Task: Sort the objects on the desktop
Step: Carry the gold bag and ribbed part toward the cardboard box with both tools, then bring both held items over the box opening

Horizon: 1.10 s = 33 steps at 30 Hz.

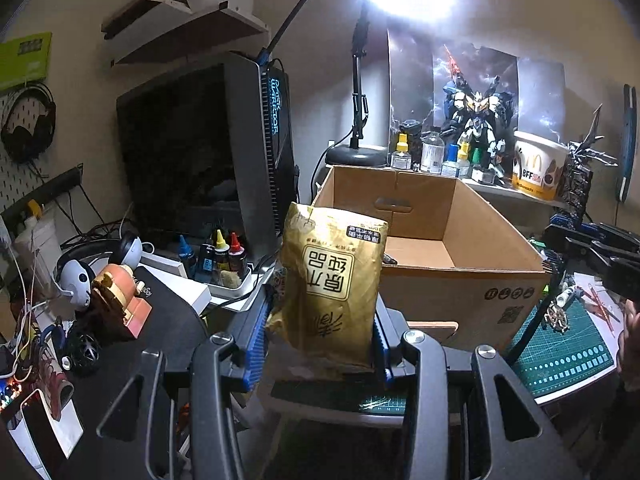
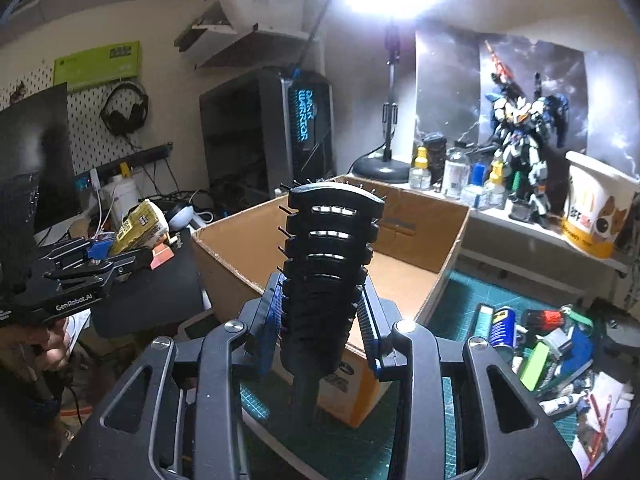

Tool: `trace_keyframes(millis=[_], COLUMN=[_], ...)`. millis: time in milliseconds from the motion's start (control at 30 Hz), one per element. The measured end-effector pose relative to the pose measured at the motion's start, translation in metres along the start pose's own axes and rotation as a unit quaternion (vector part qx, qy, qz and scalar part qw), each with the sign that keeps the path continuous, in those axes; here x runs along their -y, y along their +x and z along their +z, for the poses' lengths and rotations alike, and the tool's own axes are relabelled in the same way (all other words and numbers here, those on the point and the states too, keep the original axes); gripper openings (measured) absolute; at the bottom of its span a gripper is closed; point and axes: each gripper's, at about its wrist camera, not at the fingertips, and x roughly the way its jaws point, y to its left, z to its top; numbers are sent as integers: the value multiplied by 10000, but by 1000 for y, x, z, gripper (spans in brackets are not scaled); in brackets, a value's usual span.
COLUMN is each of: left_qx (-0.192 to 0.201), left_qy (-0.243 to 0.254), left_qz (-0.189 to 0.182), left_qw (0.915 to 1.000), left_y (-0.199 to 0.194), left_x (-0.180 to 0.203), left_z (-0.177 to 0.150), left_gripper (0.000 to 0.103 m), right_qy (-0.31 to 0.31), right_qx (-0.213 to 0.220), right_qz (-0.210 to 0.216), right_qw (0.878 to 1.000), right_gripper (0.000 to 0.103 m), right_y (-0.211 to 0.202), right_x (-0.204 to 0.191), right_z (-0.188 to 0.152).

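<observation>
My left gripper [image 1: 320,332] is clamped on one gold foil packet [image 1: 332,280], pinched low between both blue pads, packet upright and hanging just in front of the cardboard box [image 1: 460,280] near its front-left corner. My right gripper [image 2: 320,320] grips one black vented hairbrush [image 2: 328,264] by its lower head, bristles up, handle pointing down toward me, held over the box's near corner. One box, open, on the green cutting mat [image 2: 452,312] on the bench. Right of the box I see a pile of small items [image 2: 548,352], too jumbled to count. Behind the box: one white bucket [image 1: 536,168], one robot figure [image 1: 476,120].
</observation>
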Motion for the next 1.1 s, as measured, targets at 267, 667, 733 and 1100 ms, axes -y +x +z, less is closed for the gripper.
trace_keyframes(millis=[267,667,733,1100], left_qx=[97,70,90,365], left_qy=[69,491,599,986], left_qz=[-160,-86,-50,-46], left_qw=[9998,9987,9981,9944], left_y=[-7,-13,-15,-25], left_x=[4,22,25,44], left_z=[8,29,34,71], left_gripper=[43,43,43,43], right_qy=[108,-68,-113,-412], right_qx=[60,76,110,365], right_qz=[279,436,445,444], right_qw=[9995,9990,9989,9975], right_gripper=[33,33,33,33], right_y=[-3,-14,-18,-34], right_x=[9,18,19,16], right_z=[7,26,31,67])
